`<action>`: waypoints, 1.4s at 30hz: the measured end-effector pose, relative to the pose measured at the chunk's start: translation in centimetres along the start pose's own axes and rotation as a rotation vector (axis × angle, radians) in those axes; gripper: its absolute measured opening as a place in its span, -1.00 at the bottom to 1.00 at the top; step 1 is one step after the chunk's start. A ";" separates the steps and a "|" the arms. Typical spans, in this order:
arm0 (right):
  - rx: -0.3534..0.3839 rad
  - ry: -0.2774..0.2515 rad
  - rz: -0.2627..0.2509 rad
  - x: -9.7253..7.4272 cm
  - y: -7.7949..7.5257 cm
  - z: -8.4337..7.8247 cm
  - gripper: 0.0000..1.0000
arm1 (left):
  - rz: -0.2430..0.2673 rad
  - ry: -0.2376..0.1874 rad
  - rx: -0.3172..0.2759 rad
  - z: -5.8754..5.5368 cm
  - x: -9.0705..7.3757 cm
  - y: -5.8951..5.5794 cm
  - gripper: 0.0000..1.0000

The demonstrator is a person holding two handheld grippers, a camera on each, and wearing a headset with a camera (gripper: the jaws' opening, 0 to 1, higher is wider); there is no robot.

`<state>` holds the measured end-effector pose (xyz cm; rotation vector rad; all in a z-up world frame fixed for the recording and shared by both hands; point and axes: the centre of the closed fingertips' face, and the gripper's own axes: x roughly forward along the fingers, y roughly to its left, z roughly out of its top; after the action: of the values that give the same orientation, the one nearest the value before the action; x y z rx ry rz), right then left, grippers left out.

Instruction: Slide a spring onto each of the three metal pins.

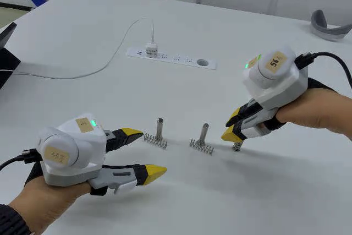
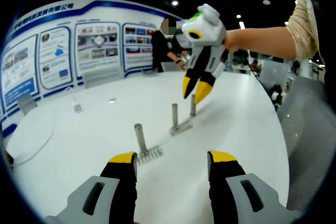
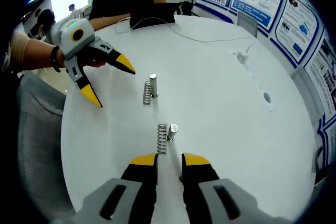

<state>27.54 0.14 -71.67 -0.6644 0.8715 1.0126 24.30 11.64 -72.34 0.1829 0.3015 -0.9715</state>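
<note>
Left gripper (image 1: 151, 151) gapes wide over the table (image 1: 82, 42), right gripper (image 1: 229, 127) narrowly parted beside a spring-clad pin (image 1: 237, 146)

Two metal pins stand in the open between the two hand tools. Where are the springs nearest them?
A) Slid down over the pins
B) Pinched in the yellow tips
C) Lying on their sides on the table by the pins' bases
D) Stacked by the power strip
C: the left spring lies on the table beside the left pin, the middle spring beside the middle pin; both pins stand bare.
</note>
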 end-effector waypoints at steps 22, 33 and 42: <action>-0.009 0.068 0.025 4.0 0.5 -1.1 -0.70 | 0.000 -0.005 -0.002 0.1 -0.2 0.1 0.09; -0.008 0.089 0.040 4.7 0.5 -1.4 -0.72 | 0.001 0.000 -0.002 0.0 -0.4 -0.1 0.08; -0.010 0.097 0.048 5.2 0.6 -1.5 -0.74 | -0.002 -0.002 -0.002 0.2 -0.3 -0.3 0.07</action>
<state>27.92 1.39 -76.94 -0.7083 0.9723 1.0351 23.90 11.70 -72.08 0.1801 0.3003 -0.9732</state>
